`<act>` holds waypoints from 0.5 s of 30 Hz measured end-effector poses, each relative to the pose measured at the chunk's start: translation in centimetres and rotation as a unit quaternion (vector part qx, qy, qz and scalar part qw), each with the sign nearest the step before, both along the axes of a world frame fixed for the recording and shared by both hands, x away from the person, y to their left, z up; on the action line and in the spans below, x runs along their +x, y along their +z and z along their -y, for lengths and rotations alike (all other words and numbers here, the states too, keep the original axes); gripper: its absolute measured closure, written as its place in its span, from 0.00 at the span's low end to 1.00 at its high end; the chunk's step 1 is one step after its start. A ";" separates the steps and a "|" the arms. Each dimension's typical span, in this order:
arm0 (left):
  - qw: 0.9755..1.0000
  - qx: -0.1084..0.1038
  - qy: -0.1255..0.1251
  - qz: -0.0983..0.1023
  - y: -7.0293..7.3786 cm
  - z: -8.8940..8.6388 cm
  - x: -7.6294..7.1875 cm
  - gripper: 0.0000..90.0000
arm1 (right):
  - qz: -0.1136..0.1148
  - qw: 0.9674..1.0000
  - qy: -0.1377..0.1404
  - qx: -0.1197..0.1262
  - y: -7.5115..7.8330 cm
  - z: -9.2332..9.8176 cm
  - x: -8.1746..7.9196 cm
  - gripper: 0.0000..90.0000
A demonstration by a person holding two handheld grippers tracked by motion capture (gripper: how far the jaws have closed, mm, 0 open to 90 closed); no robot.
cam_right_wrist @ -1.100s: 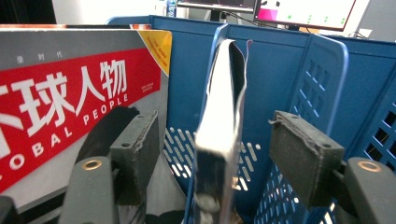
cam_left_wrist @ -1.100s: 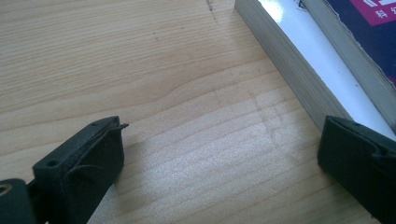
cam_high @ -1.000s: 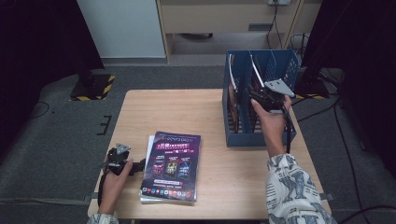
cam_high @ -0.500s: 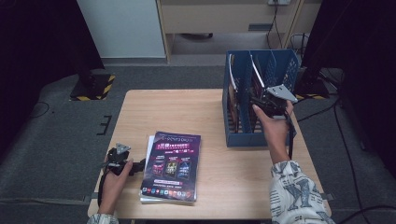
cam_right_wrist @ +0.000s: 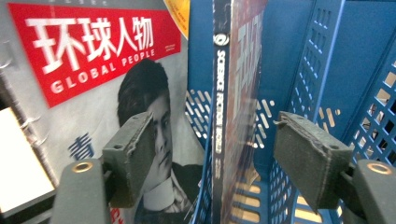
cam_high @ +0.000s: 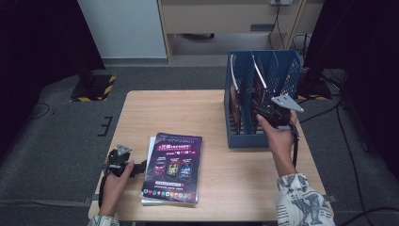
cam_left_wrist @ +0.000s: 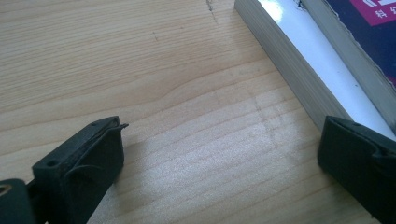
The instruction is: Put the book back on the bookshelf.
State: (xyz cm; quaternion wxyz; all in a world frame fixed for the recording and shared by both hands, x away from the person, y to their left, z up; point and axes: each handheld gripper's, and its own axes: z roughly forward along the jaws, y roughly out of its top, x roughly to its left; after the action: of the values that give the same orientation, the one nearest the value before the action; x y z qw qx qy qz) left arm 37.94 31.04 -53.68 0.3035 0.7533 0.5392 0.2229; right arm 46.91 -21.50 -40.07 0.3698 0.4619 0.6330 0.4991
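Note:
A blue file rack [cam_high: 288, 70] stands at the table's far right with magazines upright in it. My right gripper [cam_high: 261, 113] is at the rack's open front. In the right gripper view its jaws [cam_right_wrist: 215, 126] stand open on either side of a dark-spined magazine [cam_right_wrist: 219, 70] in a middle slot. The jaws have just been closing, and neither pad touches the spine. A "Global People" magazine [cam_right_wrist: 93, 60] stands in the slot to the left. My left gripper [cam_high: 136, 167] rests open on the table beside a flat stack of magazines [cam_high: 174, 167]. The stack's white edge [cam_left_wrist: 299, 79] lies by its right jaw [cam_left_wrist: 219, 163].
The wooden table [cam_high: 188, 113] is bare between the stack and the rack. The rack's perforated blue wall [cam_right_wrist: 327, 56] is close on my right gripper's right side. Cables trail across the dark floor at the right [cam_high: 348, 141].
My right hand has drawn the gripper slightly lower and nearer the person's side along the rack's front. The left gripper and the magazine stack have not moved.

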 end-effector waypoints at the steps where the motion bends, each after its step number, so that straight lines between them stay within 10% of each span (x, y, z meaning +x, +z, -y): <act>1: 1.000 0.000 0.000 0.000 0.0 0.0 0.0 0.00 | -0.001 1.000 0.002 0.002 0.0 0.1 -0.3 0.34; 15: 1.000 0.001 0.001 0.000 0.0 0.0 0.0 0.00 | -0.012 1.000 0.015 0.005 -1.1 0.9 -3.4 0.35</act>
State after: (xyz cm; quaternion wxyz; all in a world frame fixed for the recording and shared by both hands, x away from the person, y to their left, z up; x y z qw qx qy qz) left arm 37.92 31.02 -53.68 0.3031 0.7530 0.5396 0.2236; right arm 43.50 -22.42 -41.21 0.3522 0.4603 0.6418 0.5022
